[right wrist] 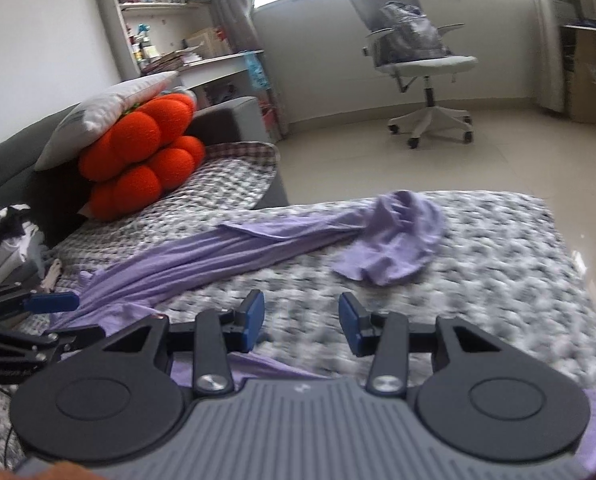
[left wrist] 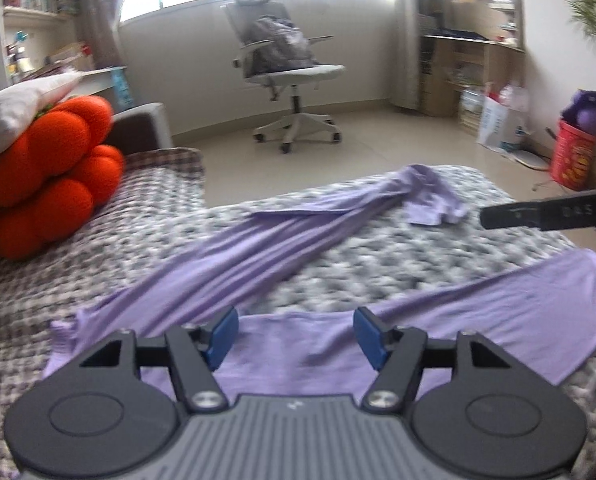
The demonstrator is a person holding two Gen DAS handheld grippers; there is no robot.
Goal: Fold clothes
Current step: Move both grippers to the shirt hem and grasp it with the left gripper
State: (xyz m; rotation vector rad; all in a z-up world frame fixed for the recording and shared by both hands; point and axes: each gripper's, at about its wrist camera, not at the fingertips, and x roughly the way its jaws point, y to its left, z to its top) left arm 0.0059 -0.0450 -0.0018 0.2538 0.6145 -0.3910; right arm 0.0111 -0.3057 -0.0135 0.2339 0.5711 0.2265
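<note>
A lilac long-sleeved garment (left wrist: 257,248) lies loosely spread on the checked bed cover (left wrist: 398,240). One long sleeve runs away toward a bunched end (right wrist: 394,236) near the far edge. My left gripper (left wrist: 295,336) hovers open just above the garment's near part, blue pads apart, nothing between them. My right gripper (right wrist: 302,324) is open too, over bare cover with lilac cloth under its base. The right gripper's black finger (left wrist: 546,214) pokes in from the right of the left wrist view. In the right wrist view, the left gripper (right wrist: 41,312) shows at the left edge.
Orange round cushions (left wrist: 45,176) and a white pillow (left wrist: 21,104) sit at the bed's left end against a dark sofa arm (right wrist: 225,120). A grey office chair (left wrist: 285,64) with clothes on it stands on the tiled floor beyond. Shelves, boxes and a red bin (left wrist: 574,156) line the right wall.
</note>
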